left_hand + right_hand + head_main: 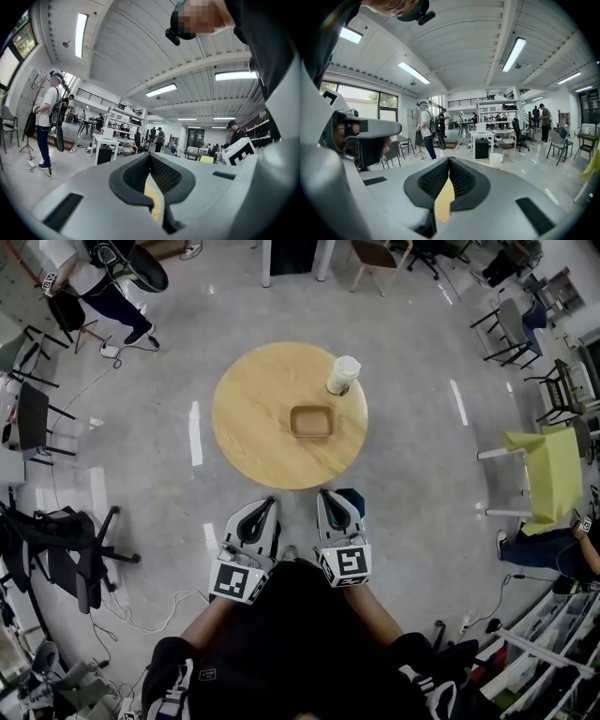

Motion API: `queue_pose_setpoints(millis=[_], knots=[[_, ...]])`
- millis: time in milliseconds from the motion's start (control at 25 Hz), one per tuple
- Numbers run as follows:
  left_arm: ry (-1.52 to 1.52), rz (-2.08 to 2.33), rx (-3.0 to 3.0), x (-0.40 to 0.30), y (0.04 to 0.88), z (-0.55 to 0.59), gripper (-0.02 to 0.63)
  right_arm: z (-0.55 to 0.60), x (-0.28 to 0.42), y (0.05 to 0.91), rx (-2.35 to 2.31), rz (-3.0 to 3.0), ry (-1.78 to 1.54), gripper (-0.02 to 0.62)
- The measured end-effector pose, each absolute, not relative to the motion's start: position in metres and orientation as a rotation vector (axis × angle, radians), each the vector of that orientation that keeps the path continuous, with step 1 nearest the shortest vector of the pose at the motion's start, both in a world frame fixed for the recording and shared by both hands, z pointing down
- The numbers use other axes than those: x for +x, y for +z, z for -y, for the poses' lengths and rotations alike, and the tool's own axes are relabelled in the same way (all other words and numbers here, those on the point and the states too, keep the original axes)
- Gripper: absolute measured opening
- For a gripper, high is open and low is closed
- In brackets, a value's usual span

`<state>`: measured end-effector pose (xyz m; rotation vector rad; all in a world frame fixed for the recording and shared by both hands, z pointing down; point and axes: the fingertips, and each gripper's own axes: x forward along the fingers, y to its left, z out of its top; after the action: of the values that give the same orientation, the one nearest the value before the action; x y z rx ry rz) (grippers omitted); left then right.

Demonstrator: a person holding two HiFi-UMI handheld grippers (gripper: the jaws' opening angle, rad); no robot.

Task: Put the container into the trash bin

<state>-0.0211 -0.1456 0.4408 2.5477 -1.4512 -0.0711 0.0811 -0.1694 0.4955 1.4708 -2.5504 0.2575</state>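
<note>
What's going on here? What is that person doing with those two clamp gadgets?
A person stands in front of a round wooden table, with a left gripper and a right gripper held close to the body. Both have their jaws shut and hold nothing. On the table sit a shallow brown container and a lidded cup. Neither has been touched yet.

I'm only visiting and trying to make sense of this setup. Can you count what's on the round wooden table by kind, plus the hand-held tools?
lidded cup: 1
brown container: 1
grippers, the left gripper and the right gripper, both with jaws shut and empty: 2
Total: 4
</note>
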Motion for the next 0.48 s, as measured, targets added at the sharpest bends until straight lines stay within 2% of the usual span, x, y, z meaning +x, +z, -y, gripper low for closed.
queue_pose_setpoints(millis=[480], knots=[[-0.047,1.392,2.517,-0.051,0.455,0.250,0.009,0.289,0.061,0.565,1.368,2.369,0.287,0.026]])
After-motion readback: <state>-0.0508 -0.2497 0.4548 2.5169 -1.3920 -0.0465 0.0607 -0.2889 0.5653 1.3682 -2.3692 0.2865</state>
